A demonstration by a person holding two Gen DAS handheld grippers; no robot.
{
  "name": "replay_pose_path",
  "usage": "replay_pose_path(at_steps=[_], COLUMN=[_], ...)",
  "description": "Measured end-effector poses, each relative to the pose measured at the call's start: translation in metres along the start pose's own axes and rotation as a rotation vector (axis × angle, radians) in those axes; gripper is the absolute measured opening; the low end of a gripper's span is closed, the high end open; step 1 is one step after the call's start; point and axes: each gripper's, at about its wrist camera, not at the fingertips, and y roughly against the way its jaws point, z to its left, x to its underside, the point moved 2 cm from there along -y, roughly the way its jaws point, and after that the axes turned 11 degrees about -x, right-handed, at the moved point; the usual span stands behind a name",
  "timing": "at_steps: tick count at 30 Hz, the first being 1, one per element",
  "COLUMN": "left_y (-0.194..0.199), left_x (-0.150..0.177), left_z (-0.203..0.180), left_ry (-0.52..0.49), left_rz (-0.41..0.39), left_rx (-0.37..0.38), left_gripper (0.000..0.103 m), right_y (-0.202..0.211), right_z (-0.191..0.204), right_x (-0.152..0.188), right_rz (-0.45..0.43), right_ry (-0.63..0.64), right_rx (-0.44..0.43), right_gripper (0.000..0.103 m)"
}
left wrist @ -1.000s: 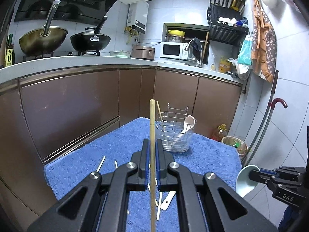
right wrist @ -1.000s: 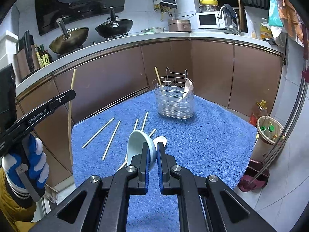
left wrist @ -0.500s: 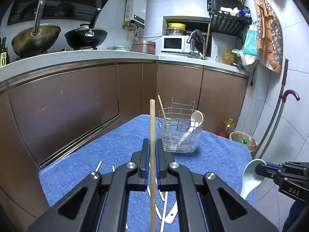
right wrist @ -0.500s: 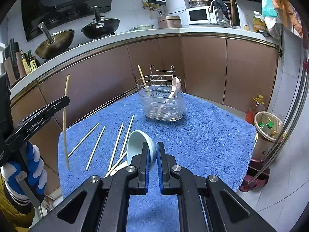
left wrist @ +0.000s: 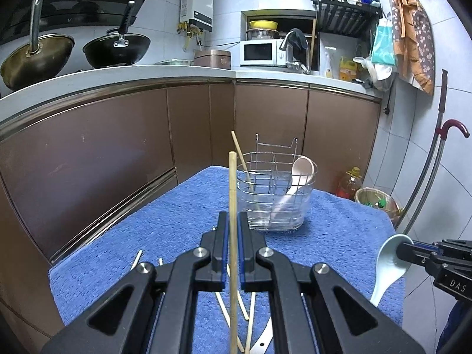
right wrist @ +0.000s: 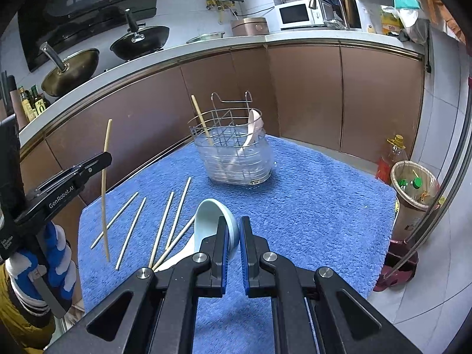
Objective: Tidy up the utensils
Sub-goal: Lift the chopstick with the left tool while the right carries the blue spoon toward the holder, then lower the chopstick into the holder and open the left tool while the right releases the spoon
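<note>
The right gripper's camera catches what the left one hides: six pale wooden chopsticks lying loose on the blue towel-covered table, long axes mostly running toward the wire utensil basket. The basket already holds one chopstick and one beige spoon. The left gripper is clamped on a seventh wooden chopstick, standing nearly upright, tip up. The right gripper is pinching a light blue ceramic soup spoon by the bowl rim, handle hanging down toward the table.
</note>
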Motion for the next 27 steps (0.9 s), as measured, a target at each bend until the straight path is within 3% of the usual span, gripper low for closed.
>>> replay_pose_path(at_steps=[9, 14, 21, 27], left_y=[-0.023, -0.04, -0.061, -0.087], left_x=[-0.002, -0.027, -0.108, -0.154], left_z=[-0.012, 0.001, 0.032, 0.031], left_ry=[-0.017, 0.067, 0.271, 0.398], left_rz=[0.019, 0.025, -0.081, -0.174], left_rx=[0.003, 0.049, 0.119, 0.156], left_gripper=[0.005, 0.005, 0.005, 0.005], right_y=[-0.011, -0.017, -0.019, -0.041], right_z=[-0.019, -0.024, -0.005, 0.016], right_x=[-0.002, -0.018, -0.091, -0.154], right_rz=[-0.003, -0.021, -0.157, -0.266], right_ry=[-0.025, -0.01, 0.106, 0.249], right_rx=[-0.008, -0.004, 0.012, 0.134], right_gripper=[0.007, 0.007, 0.007, 0.007])
